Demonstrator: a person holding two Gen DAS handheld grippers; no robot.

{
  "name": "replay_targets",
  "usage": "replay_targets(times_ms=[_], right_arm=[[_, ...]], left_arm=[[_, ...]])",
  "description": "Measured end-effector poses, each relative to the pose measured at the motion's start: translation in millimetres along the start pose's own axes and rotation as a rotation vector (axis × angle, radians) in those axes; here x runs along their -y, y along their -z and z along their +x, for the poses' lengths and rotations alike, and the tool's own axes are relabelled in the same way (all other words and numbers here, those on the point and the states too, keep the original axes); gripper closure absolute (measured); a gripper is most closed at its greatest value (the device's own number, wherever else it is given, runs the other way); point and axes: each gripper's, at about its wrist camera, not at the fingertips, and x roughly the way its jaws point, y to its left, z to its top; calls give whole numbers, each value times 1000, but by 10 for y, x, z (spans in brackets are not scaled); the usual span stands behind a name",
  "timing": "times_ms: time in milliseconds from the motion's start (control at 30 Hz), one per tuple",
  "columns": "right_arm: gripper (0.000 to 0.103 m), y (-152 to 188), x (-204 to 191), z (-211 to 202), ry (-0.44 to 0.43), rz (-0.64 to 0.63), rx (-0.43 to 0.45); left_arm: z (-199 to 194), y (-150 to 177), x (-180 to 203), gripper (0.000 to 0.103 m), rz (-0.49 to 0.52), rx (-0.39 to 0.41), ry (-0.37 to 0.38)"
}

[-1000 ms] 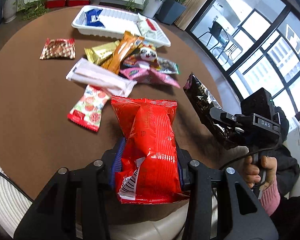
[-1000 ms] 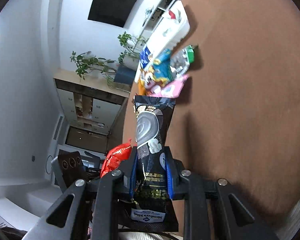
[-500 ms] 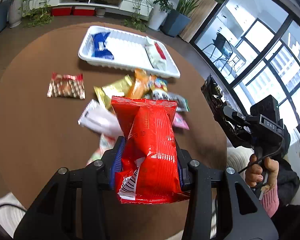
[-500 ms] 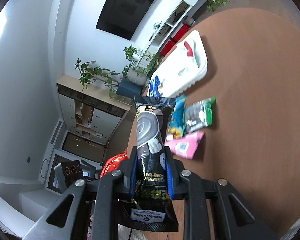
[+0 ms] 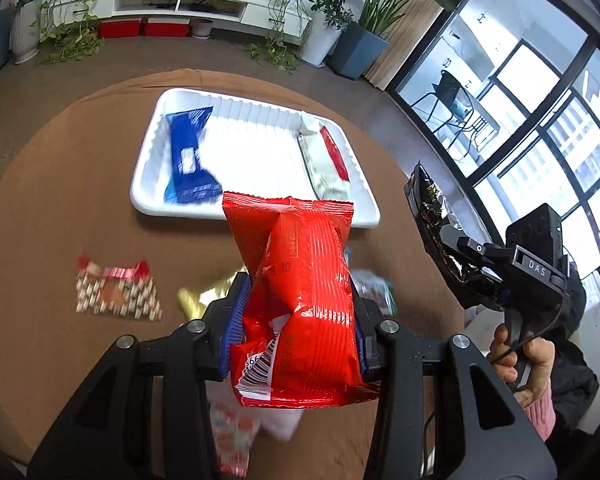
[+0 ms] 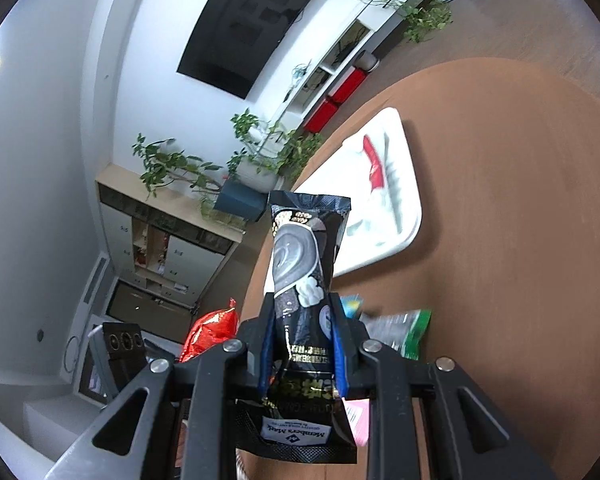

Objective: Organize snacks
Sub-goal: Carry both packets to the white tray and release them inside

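My left gripper is shut on a puffy red snack bag, held above the round brown table just short of the white tray. In the tray lie a blue packet and a white-and-red packet. The right gripper is shut on a long black snack pack; it shows in the left wrist view as the black pack held up at the table's right edge. The tray lies ahead of it.
Loose snacks stay on the table: a red-patterned packet, a gold packet, a red-and-white packet, a green-edged packet and a pink one. A person's hand grips the right handle. Potted plants and a low white shelf stand beyond.
Both grippers have moved forward and up toward the tray with their packs still held. The tray now looks larger and nearer, and the loose snacks have slid under the left gripper.
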Motion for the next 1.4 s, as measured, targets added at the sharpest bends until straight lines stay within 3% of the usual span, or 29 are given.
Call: replay_targets(times_ms=[500,867,1000,1133,1400], right_arm=[[78,-668,197,659,125,-3,34],[72,-807,252,868,219,-61,49],[71,-836,201,822,234,-106,63],[61,-830,111,801,247,-157,82],[59,-695,-130,695,256,-256,95]], left_arm=[[1025,-897,55,63,-10,-63,-38],[1602,-1092,73,58,-7,-80,-76],[1658,-1077,114,57,19,-65,-90],[1625,-1103,127,53,25,-32,-104],[1220,-1001,94,53,10,26,-81]])
